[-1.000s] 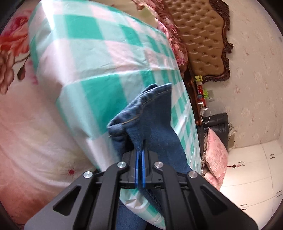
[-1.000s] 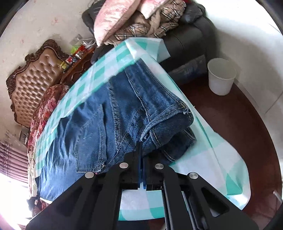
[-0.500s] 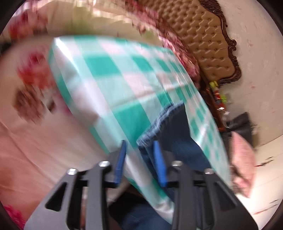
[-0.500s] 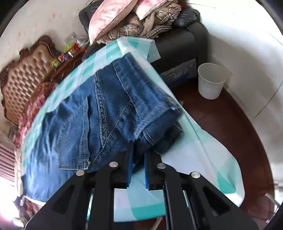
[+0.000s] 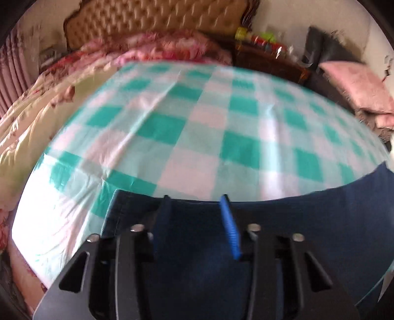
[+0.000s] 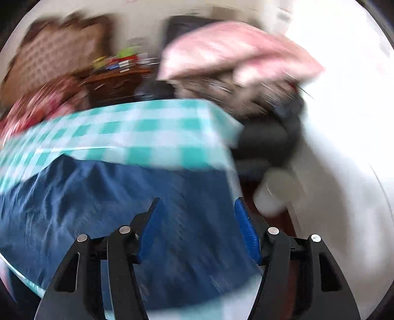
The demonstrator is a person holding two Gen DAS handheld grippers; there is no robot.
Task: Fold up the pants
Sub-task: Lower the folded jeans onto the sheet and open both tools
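Observation:
The blue denim pants (image 5: 283, 221) lie flat along the near edge of a table covered with a green-and-white checked cloth (image 5: 197, 128). My left gripper (image 5: 197, 204) is open and empty just above the denim near its left end. In the right wrist view the pants (image 6: 103, 197) lie on the same cloth (image 6: 138, 130), reaching the table's right edge. My right gripper (image 6: 197, 204) is open and empty over the right end of the pants. Both views are motion-blurred.
A bed with floral bedding (image 5: 37, 118) and a tufted brown headboard (image 5: 147, 22) stands to the left. A dark sofa with pink pillows (image 6: 234, 54) is behind the table. A white bucket (image 6: 275, 194) stands on the floor at right. A cluttered nightstand (image 5: 266, 54) is at the back.
Both grippers have opened wide and let go of the pants. The denim now lies flat on the cloth. Both cameras have swung quickly to face across the table.

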